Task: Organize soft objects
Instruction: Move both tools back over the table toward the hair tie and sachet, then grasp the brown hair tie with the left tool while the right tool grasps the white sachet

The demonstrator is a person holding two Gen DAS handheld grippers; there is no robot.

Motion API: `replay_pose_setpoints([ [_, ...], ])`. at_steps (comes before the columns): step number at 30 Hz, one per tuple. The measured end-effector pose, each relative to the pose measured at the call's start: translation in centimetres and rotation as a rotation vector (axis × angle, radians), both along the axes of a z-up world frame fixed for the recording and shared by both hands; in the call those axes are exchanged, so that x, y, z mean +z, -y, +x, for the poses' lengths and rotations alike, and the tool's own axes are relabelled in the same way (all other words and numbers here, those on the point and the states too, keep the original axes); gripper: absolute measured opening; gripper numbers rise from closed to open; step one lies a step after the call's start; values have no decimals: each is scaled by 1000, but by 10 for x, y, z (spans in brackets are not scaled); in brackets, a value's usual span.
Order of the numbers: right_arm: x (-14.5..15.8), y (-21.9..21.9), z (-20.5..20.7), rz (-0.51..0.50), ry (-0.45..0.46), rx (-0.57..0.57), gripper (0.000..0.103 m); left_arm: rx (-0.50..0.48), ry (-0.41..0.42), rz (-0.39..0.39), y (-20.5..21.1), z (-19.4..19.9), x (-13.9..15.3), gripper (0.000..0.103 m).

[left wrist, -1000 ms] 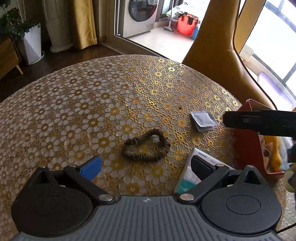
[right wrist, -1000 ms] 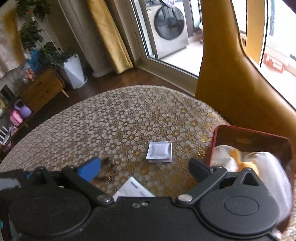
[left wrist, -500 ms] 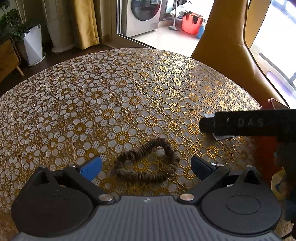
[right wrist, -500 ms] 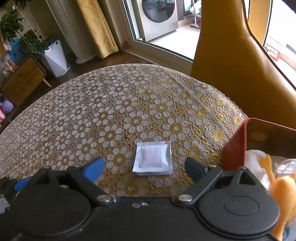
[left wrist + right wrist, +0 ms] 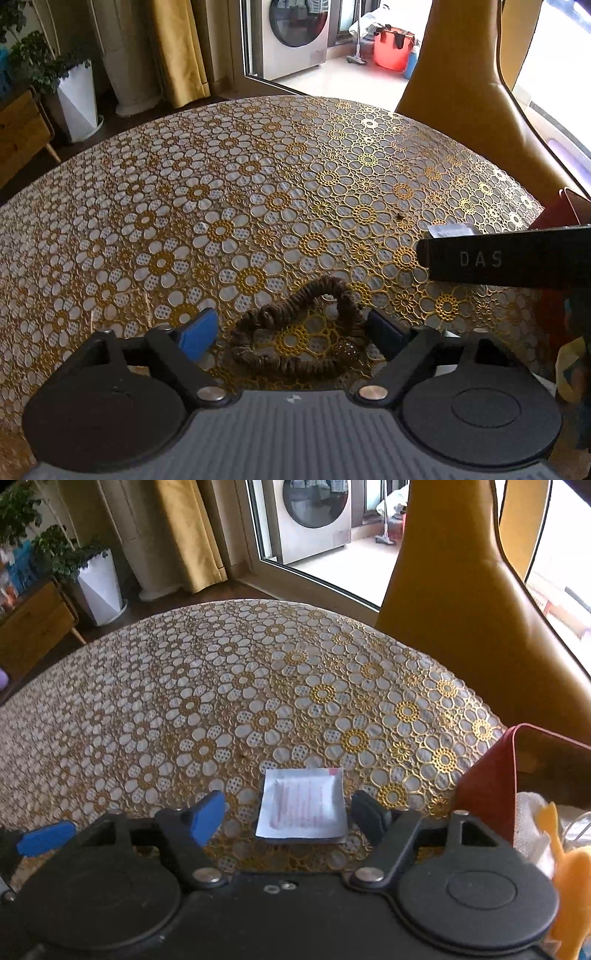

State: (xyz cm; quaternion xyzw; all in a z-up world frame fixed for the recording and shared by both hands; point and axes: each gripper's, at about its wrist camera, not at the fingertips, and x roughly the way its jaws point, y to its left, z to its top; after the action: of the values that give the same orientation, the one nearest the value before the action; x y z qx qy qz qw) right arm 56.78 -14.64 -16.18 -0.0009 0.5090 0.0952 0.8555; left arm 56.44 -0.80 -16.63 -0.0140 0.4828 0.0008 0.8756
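Beside the red box [image 5: 484, 782], closing jaws straddle, untouched, scrunchie [image 5: 295, 332] and packet [image 5: 301, 808].

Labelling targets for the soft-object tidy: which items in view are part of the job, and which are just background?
Job:
- brown fabric scrunchie, between the closing jaws of the left hand-held gripper
- white flat sachet, between the closing jaws of the right hand-held gripper
- red open box, soft items inside

Background:
- mustard leather chair
- white washing machine
- potted plant
- gold lace tablecloth
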Motion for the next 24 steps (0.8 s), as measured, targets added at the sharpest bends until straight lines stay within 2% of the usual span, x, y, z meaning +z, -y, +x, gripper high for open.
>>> replay_pose_setpoints([
  [4, 2, 0, -1, -34, 19, -12, 54, 1, 18, 17, 1, -3, 3, 67],
  [6, 1, 3, 0, -47, 29, -13, 47, 10, 26, 23, -1, -4, 6, 47],
  [8, 1, 3, -2, -59, 37, -2, 44, 14, 30, 18, -5, -5, 8, 34],
  [12, 2, 4, -6, -51, 59, 3, 39, 21, 33, 6, -14, -6, 10, 22],
  [15, 4, 9, -11, -21, 65, -8, 33, 38, 38, -8, -23, -10, 13, 20],
  [21, 7, 19, -19, 43, 69, -11, 30, 57, 50, -23, -32, -22, 22, 19],
  [24, 12, 24, -28, 67, 74, -7, 30, 70, 52, -56, -38, -29, 31, 19],
])
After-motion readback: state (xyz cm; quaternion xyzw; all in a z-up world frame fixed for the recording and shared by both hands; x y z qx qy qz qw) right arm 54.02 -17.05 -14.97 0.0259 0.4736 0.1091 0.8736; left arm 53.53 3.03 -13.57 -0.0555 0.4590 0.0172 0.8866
